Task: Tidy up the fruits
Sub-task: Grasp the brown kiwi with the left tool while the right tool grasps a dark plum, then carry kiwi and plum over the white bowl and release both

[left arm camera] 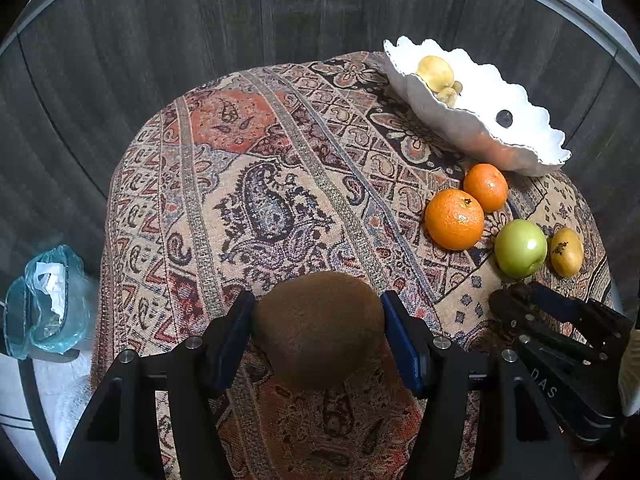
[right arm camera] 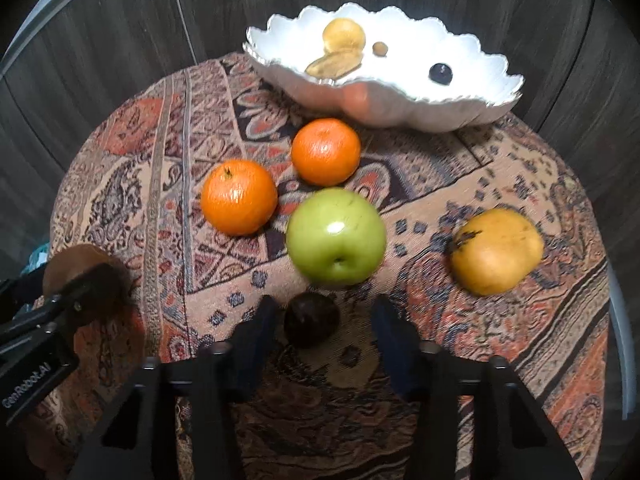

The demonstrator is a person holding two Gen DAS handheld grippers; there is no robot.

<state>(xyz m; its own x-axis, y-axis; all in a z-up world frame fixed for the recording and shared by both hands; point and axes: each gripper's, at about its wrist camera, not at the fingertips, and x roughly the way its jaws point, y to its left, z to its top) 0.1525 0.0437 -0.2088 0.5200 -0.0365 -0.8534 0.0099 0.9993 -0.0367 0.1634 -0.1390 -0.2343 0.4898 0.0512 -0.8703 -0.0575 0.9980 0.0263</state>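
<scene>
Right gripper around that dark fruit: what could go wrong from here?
1. The right gripper straddles the dark fruit with gaps on both sides; the round fruit may roll or squirt out.
2. The green apple sits just beyond it; a nudge could roll it into the oranges.
3. The left gripper, holding the kiwi, is close; collision risk.

"GenRobot.AI" on the left gripper (right arm camera: pixel 70 304) body ("DAS" on the right gripper (left arm camera: pixel 520 304)).

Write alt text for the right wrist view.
The right claw hangs open around a small dark fruit lying on a patterned tablecloth. Beyond it sit a green apple, two oranges and a yellow pear, with a white scalloped bowl at the far edge.
</scene>
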